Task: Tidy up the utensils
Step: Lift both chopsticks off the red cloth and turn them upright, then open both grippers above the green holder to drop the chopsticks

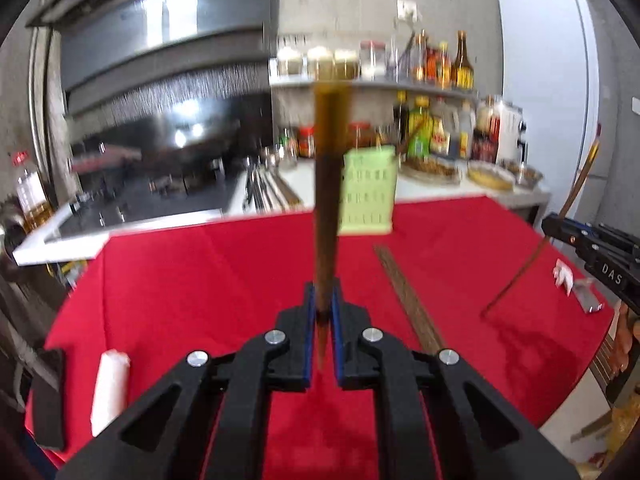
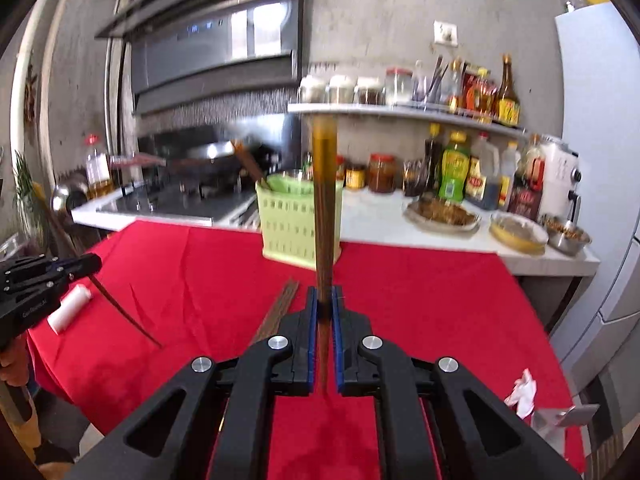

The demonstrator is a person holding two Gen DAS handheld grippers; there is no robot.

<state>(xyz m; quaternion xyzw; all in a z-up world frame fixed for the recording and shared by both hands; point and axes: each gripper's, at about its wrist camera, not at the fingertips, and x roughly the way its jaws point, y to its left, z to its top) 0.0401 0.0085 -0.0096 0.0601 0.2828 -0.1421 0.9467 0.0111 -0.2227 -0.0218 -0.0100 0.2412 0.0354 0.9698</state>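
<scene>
"DAS" on right hand-held gripper (image 1: pixel 554 230); bottle labels unreadable

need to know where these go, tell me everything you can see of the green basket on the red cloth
The green basket is a pale green holder that looks like plastic, its walls pierced by rows of small rectangular slots. It stands upright at the far edge of the red tablecloth, just before the white counter. Brown chopsticks already lean out of its open top toward the left. Neither gripper touches it. The held chopstick crosses in front of it in the right wrist view, hiding part of its right side.
</scene>
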